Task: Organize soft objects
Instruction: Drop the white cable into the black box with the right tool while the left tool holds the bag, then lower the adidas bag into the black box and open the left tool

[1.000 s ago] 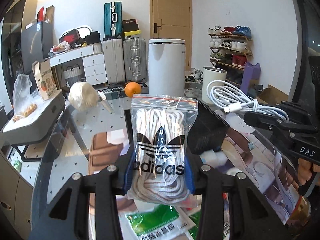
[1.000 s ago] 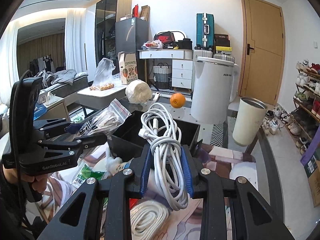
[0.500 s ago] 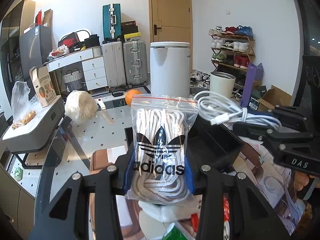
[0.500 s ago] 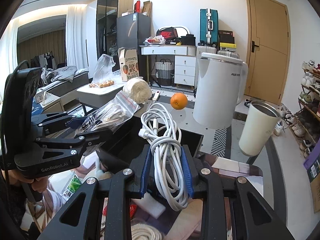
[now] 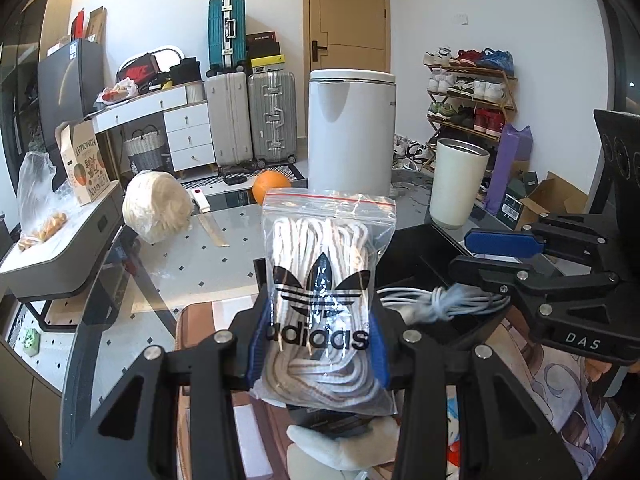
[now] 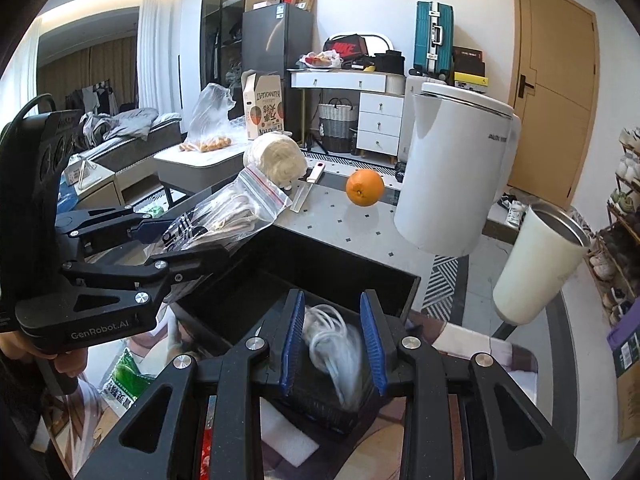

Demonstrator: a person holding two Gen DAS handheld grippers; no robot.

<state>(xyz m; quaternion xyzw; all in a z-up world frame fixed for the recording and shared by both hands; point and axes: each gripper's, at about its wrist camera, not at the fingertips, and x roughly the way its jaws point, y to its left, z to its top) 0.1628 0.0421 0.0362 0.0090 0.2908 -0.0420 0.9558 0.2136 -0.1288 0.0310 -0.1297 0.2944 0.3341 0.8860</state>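
My left gripper [image 5: 318, 344] is shut on a clear zip bag of white laces with an Adidas logo [image 5: 320, 292], held upright above the near-left edge of a black box [image 5: 416, 244]. The bag also shows in the right wrist view [image 6: 224, 216]. My right gripper [image 6: 330, 340] is open over the box [image 6: 320, 264]. The coiled white cable [image 6: 336, 340] lies blurred below and between its blue pads, inside the box. The cable also shows in the left wrist view [image 5: 440, 300], with the right gripper [image 5: 496, 252] above it.
On the glass table stand a white kettle [image 5: 352, 128], a cream cup [image 5: 458, 182], an orange [image 5: 271, 186], a knife [image 5: 210, 220] and a pale yarn ball [image 5: 156, 206]. Green packets [image 6: 124, 380] and white soft items [image 5: 340, 448] lie near the front.
My right gripper opened and let go of the white cable, which dropped into the black box. Both grippers moved forward over the box. The left still holds the bag.
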